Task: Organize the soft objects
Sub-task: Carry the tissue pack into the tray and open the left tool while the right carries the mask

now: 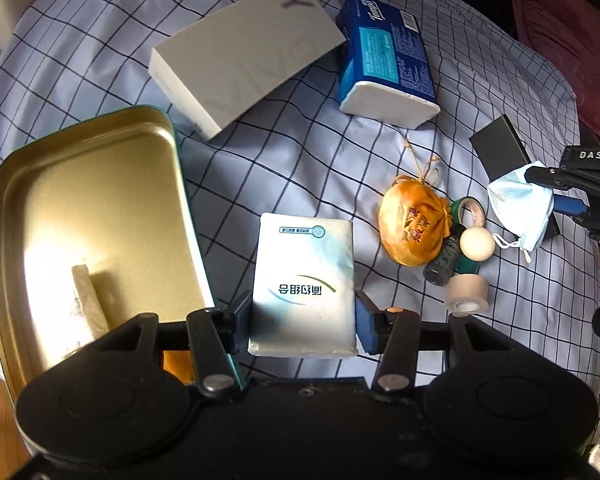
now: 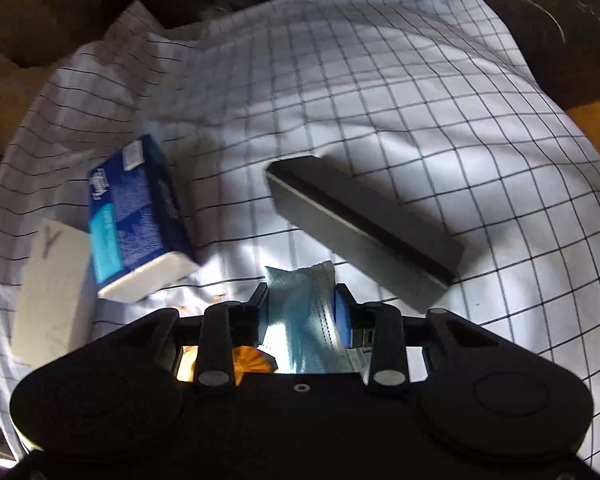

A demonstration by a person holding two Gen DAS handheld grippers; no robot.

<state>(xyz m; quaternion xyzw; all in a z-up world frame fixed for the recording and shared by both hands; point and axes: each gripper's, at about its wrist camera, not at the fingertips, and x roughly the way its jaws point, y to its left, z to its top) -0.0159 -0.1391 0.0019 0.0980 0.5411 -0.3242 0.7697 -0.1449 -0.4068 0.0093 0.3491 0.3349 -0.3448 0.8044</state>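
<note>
My left gripper [image 1: 302, 314] is shut on a white tissue pack [image 1: 305, 276] with green print, held just right of the gold metal tin [image 1: 100, 184]. My right gripper [image 2: 300, 312] is shut on a light blue face mask [image 2: 306, 300]. In the left wrist view that mask [image 1: 520, 204] hangs from the right gripper [image 1: 540, 178] at the far right. An orange drawstring pouch [image 1: 412, 224] lies on the checked sheet. A blue tissue pack [image 1: 386, 60] [image 2: 136, 212] lies farther back.
A white phone box [image 1: 240, 52] [image 2: 52, 280] lies beside the blue pack. A dark grey box [image 2: 364, 232] [image 1: 500, 148] lies past the mask. Tape rolls [image 1: 466, 294], a small dark bottle [image 1: 444, 260] and a cream ball [image 1: 477, 243] cluster by the pouch. A pale roll [image 1: 88, 300] lies in the tin.
</note>
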